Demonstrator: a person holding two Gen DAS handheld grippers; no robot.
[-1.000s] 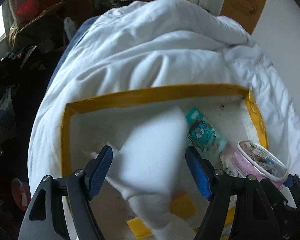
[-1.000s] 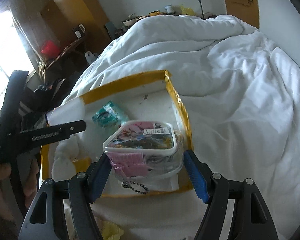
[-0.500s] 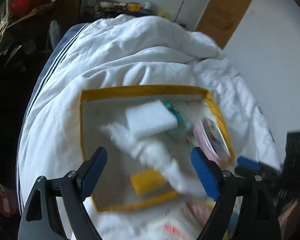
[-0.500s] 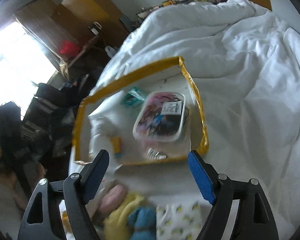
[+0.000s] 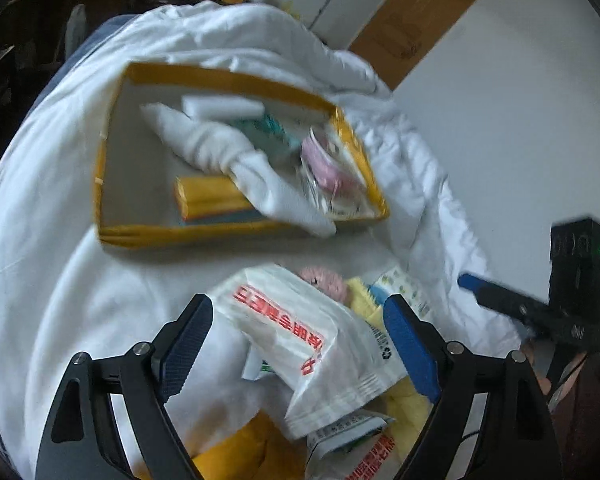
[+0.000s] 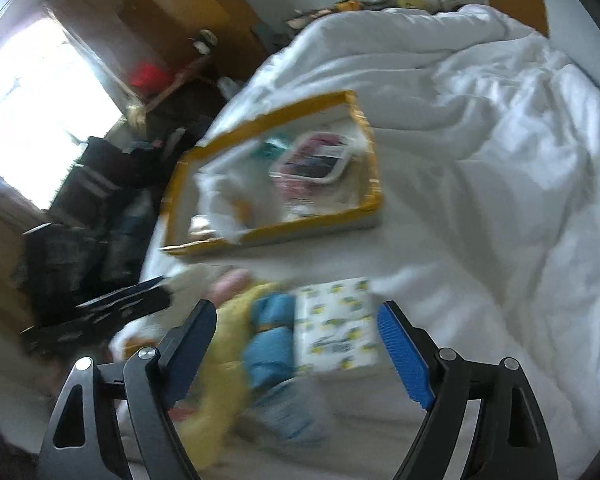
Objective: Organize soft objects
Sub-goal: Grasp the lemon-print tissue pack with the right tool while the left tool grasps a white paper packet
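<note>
A: Hovering over the near pile, both tongs are wide and hold nothing. The left gripper [image 5: 296,344] straddles a white plastic packet [image 5: 312,344]; the right gripper [image 6: 296,348] sits above a blue roll [image 6: 270,350] and a tissue pack [image 6: 334,330].

B: How will they handle?

A: Light and squashy, I'd judge. The packet looks slippery and crinkly, so pinch across its middle, not a corner. The roll should compress; grip its waist.

B: And farther off?

A: The yellow-edged box [image 5: 236,80] lies on the white duvet [image 6: 480,152], already holding a white cloth [image 5: 228,152].
</note>
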